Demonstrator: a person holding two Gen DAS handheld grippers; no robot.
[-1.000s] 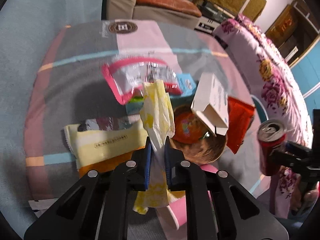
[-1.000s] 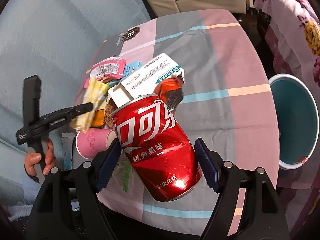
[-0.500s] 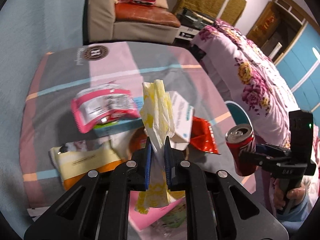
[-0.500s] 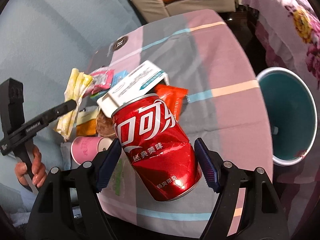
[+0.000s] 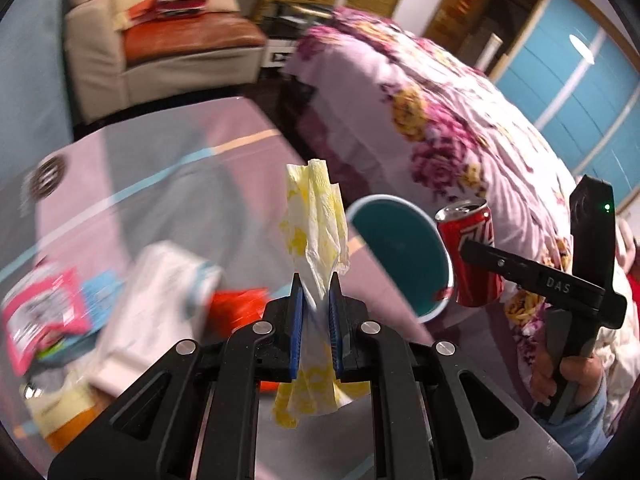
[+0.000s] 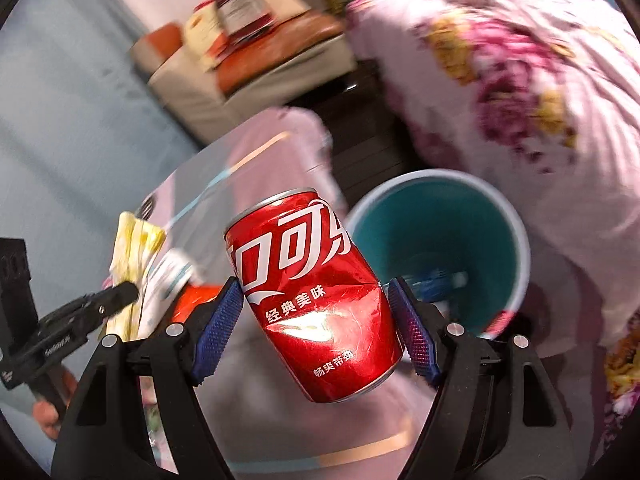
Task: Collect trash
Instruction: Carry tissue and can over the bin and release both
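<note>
Holding two bits of trash up off the table right now. My left gripper [image 5: 316,292] is pinched tight on a crumpled yellow-and-white napkin [image 5: 316,216], which sticks up between the blue pads and hangs out below them. My right gripper [image 6: 316,304] has a dented red cola can [image 6: 312,296] clamped between its pads, tilted. The teal bin [image 6: 440,236] sits just behind the can, beside the floral bedspread [image 6: 520,60]. Wrappers [image 5: 44,316] are left on the tablecloth [image 5: 168,200], pretty blurry.

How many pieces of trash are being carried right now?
2. A yellow-white napkin clamped in the left tool, and a red soda can gripped by the right tool.
</note>
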